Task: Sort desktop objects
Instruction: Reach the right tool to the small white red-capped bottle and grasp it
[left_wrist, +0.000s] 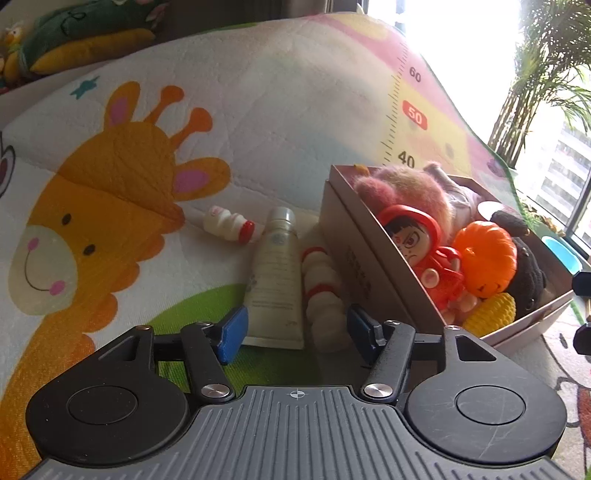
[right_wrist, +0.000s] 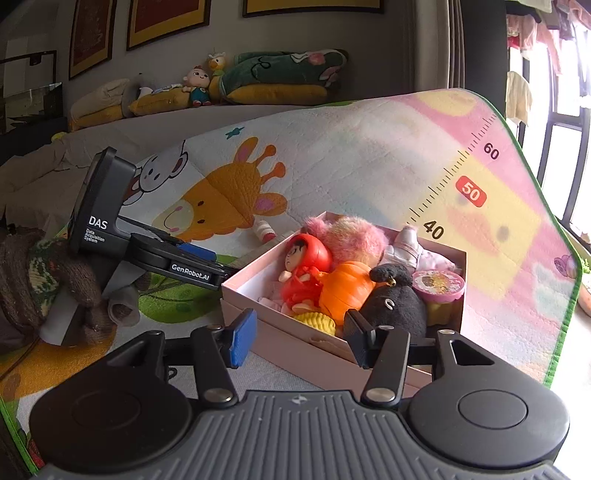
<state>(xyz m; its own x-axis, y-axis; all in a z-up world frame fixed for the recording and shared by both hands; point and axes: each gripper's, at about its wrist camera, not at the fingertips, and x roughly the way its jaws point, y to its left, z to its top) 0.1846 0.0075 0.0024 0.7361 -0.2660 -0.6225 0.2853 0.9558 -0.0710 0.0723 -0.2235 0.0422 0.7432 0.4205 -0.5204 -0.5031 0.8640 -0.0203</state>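
My left gripper (left_wrist: 295, 332) is open and low over the play mat. A white tube (left_wrist: 275, 288) and a white ribbed toy with red rings (left_wrist: 323, 295) lie side by side between its blue pads (left_wrist: 232, 334). A small white bottle with a red cap (left_wrist: 229, 223) lies beyond them. To the right, the box (left_wrist: 354, 258) holds a red-hooded doll (left_wrist: 413, 236), an orange pumpkin (left_wrist: 484, 251), a yellow corn toy (left_wrist: 491, 312) and plush toys. My right gripper (right_wrist: 301, 338) is open over the box's near wall (right_wrist: 295, 343), gripping nothing.
The left gripper's black body (right_wrist: 159, 258), held by a hand in a knitted sleeve (right_wrist: 37, 280), lies left of the box. The giraffe-print mat (right_wrist: 369, 166) ends at a green edge (right_wrist: 565, 314) on the right. Pillows and dolls (right_wrist: 258, 81) line the back ledge.
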